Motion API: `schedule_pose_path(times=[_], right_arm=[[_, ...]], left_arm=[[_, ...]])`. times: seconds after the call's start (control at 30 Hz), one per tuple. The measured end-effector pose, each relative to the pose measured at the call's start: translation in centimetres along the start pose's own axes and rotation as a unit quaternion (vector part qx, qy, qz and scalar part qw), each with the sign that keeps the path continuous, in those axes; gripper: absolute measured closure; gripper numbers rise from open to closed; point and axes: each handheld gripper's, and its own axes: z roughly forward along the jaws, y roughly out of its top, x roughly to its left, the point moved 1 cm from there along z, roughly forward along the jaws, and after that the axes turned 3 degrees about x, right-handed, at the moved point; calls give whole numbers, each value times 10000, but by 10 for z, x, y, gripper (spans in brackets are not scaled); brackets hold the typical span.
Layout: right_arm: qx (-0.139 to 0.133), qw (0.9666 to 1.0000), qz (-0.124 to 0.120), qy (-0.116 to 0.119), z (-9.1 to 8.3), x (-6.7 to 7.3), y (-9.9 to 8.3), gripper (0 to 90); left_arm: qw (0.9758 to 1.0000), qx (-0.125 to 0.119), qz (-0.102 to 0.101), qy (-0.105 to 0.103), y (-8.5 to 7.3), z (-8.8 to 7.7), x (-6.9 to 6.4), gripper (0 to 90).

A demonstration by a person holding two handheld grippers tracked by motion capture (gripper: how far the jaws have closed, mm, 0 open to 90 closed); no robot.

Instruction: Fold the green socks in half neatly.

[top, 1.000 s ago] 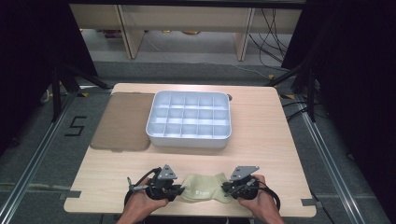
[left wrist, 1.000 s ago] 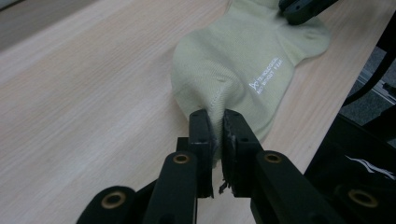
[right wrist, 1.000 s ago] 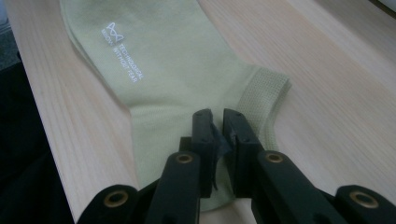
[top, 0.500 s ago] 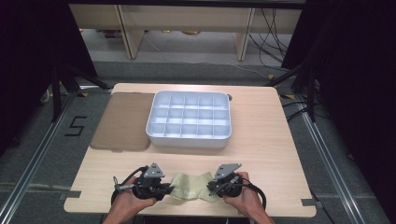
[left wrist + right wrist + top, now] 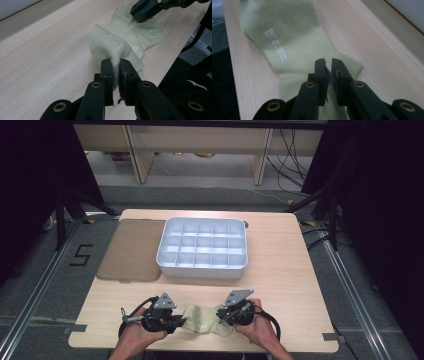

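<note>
**Sock pushed together between the two grippers**

The pale green sock [image 5: 204, 320] lies near the front edge of the table [image 5: 280, 270], well in front of the white divided tray [image 5: 202, 248] and apart from it. The left gripper [image 5: 176, 322] has its jaws almost fully closed, and they pinch a raised fold of the sock's left end; in the left gripper view the knitted cloth [image 5: 117, 50] stands up between the two black jaws. The right gripper [image 5: 222, 316] is also nearly closed, and it holds the other end of the sock [image 5: 294, 50], with thin cloth between the jaws.

Compared with one second ago, the two grippers are closer to each other. Then the sock was stretched quite flat and long between them, further to the right in front of the tray. Now it is shorter and bunched, with a hump in the middle, and the right hand has come in toward the left one.

I judge that the person is folding or gathering the sock, probably to make it small enough for one compartment of the tray. The brown mat [image 5: 131, 251] left of the tray is not touched. No compartment holds anything yet, so the placing step is not yet done.
</note>
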Motion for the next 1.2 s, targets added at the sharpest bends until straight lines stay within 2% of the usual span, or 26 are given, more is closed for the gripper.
schedule_pose_path(times=[0.03,0.1,0.2,0.33,0.37,0.4,0.47,0.53,0.57,0.63,0.73,0.83,0.87,0.93,0.97,1.0,1.03,1.07,1.13,1.17,1.2], right_arm=[[43,10000,83,-33,3,0,2,831],[62,10000,-14,40,10,-5,8,831],[33,9998,-18,219,18,-6,15,832],[36,9995,-21,311,30,-4,23,838],[61,9994,-14,330,32,-3,24,839],[0,9995,2,322,34,-3,25,840],[69,9996,-37,286,36,-2,29,839],[16,9995,-13,311,38,0,31,836],[27,9995,-49,301,37,-1,32,835],[-67,9996,-22,281,32,-2,31,834],[0,9997,-44,244,19,-3,27,833],[-15,9998,12,173,8,-7,14,833],[33,9998,6,212,4,-7,11,833],[-8,9998,50,176,-1,-8,3,832],[79,9996,170,196,-7,-7,-2,831],[41,9996,206,193,-8,-6,-4,831],[80,9998,67,140,-12,-9,-6,831],[39,9997,242,99,-13,-8,-9,831],[85,9996,275,62,-14,-10,-13,831],[196,9994,265,80,-15,-11,-14,831],[156,9992,360,111,-11,-9,-16,834]], left_arm=[[10000,18,-25,12,0,0,0,815],[10000,27,-4,19,1,0,1,815],[10000,53,-2,17,2,0,0,814],[10000,39,70,24,4,0,-1,814],[9999,49,101,26,5,1,0,814],[10000,61,70,33,5,1,0,814],[10000,40,27,39,6,1,1,814],[10000,39,67,40,6,0,2,814],[10000,36,3,47,6,-1,2,814],[10000,15,10,54,6,-2,3,813],[10000,21,50,42,6,-3,3,812],[10000,36,58,45,7,-5,2,811],[10000,19,-4,19,7,-4,1,810],[9999,33,33,109,8,-4,1,809],[9999,79,86,77,9,-4,1,808],[9999,63,104,84,9,-4,1,806],[9999,76,93,90,10,-4,0,805],[9999,45,105,85,11,-3,0,805],[9999,36,29,103,13,-2,-1,805],[9999,77,125,81,15,-2,-1,805],[9998,73,140,78,17,-1,-3,805]])
